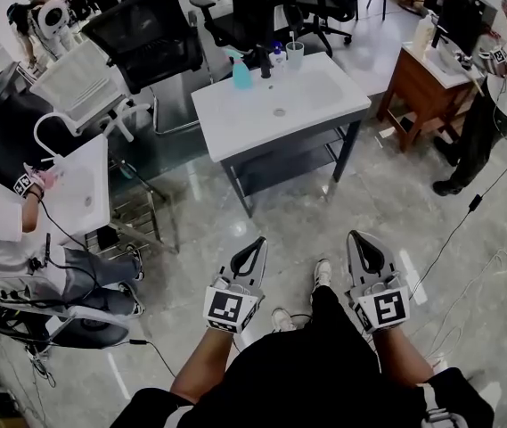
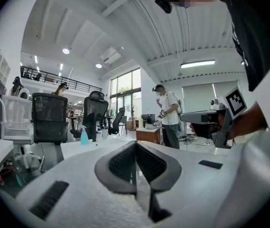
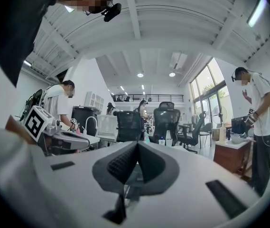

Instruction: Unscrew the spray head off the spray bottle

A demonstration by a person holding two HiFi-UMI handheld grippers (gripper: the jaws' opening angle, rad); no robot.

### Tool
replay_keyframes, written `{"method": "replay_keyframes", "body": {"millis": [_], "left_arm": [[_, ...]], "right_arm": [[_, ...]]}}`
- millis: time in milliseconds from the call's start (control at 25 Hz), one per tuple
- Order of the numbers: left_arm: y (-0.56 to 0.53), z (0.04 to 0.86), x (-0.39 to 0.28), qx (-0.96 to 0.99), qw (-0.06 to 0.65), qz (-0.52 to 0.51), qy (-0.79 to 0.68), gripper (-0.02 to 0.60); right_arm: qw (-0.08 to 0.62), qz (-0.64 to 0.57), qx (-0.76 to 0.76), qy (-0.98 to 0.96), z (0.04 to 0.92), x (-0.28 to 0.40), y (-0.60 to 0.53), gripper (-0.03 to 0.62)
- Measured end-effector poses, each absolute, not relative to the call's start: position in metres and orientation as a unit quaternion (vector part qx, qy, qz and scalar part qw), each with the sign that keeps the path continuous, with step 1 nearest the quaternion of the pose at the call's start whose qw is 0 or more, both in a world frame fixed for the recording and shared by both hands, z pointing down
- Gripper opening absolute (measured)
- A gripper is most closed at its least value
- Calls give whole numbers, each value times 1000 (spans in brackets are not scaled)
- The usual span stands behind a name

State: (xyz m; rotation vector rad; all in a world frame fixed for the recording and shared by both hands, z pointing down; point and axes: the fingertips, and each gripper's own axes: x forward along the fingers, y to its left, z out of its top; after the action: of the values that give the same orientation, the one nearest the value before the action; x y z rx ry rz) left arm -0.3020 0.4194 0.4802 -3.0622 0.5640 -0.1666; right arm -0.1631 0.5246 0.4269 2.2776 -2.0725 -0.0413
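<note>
**Both grippers shut and empty, spray bottle well ahead on the washstand**

The left gripper (image 2: 135, 144) has its two dark, ribbed pads pressed flat against each other with nothing between them. The right gripper (image 3: 137, 144) is the same: pads together and holding nothing. Both are held low and level in front of the person, side by side over glossy, marble-patterned floor tiles (image 1: 324, 221), well apart from the work.

The spray bottle (image 1: 241, 76) stands upright at the washstand's far edge, toward its far left corner. The washstand (image 1: 226, 119) has a smooth white top with a shallow basin sunk into it, on a dark frame. Just beside the bottle along that far edge are a dark upright fitting (image 1: 265, 61), a small blue-capped bottle (image 1: 278, 55) and a clear cup (image 1: 295, 54).

The bottle is small, teal and looks like thin plastic. It is probably light, smooth enough to slip, and likely to give under a hard squeeze. How full it is I cannot tell. The spray head (image 2: 82, 127) is pale, with a nozzle jutting sideways. My judgement is that one gripper should clamp the body around its middle. The other should take the threaded collar under the head, not the trigger, which would only flex.
</note>
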Motion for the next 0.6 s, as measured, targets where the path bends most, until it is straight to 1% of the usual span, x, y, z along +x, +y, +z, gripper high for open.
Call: {"method": "replay_keyframes", "body": {"millis": [120,600], "left_arm": [[409,479,-285,-981,38,-52,185,15],[338,473,-198,-975,37,-68,207,15]], "right_arm": [[29,-21,738,-674,431,-147,515,6],[26,0,711,-703,438,-60,437,6]]}}
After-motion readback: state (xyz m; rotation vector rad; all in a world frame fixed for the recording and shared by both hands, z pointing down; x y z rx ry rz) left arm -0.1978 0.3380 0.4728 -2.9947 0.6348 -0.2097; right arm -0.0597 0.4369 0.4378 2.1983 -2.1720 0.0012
